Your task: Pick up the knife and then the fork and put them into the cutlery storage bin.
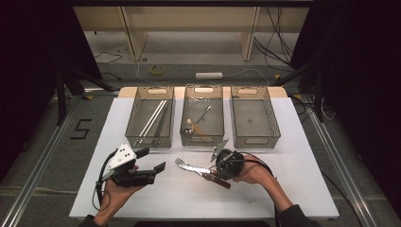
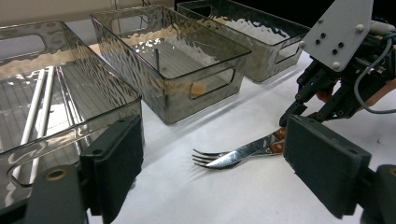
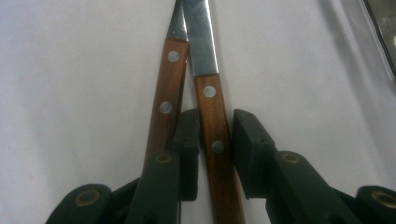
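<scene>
Right claw (image 3: 215,140) straddling knife handle (image 3: 215,135), closing

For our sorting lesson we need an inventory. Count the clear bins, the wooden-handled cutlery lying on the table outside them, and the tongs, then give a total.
Clear bins: 3 (left bin, middle bin, right bin)
Wooden-handled cutlery on the table: 2 (fork, knife)
Tongs: 2 (left tongs, right tongs)
Total: 7
</scene>
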A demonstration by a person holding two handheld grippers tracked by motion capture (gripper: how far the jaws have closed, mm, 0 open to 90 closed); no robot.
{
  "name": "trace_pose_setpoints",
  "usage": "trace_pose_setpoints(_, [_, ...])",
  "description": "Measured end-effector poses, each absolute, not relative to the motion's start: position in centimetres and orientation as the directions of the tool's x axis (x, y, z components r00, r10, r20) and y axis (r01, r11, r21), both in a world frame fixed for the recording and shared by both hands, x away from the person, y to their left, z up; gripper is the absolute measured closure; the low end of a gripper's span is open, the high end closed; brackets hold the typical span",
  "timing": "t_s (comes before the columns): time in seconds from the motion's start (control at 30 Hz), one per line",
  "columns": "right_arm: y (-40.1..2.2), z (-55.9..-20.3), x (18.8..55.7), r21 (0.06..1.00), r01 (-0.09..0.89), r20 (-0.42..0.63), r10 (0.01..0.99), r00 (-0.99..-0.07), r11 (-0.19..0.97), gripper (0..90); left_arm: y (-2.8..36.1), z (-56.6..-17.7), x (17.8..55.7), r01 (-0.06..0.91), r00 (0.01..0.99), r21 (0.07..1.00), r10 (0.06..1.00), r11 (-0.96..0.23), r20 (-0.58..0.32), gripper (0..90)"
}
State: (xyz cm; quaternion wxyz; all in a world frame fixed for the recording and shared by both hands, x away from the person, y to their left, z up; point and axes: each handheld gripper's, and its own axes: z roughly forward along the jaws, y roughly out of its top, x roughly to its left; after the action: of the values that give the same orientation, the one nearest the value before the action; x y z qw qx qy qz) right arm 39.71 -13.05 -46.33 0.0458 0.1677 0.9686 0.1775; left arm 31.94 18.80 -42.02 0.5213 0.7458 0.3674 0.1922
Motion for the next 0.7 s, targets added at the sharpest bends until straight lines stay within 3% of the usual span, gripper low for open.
trace_pose_setpoints(0.7, [-12.67, -46.34, 39.39, 0.349, 0.222, -0.082, 0.266, -0.961, 0.910, 77.1, 18.77, -42.06, 31.96, 0.350, 0.655, 0.918, 0.750, -0.188, -0.096, 19.5])
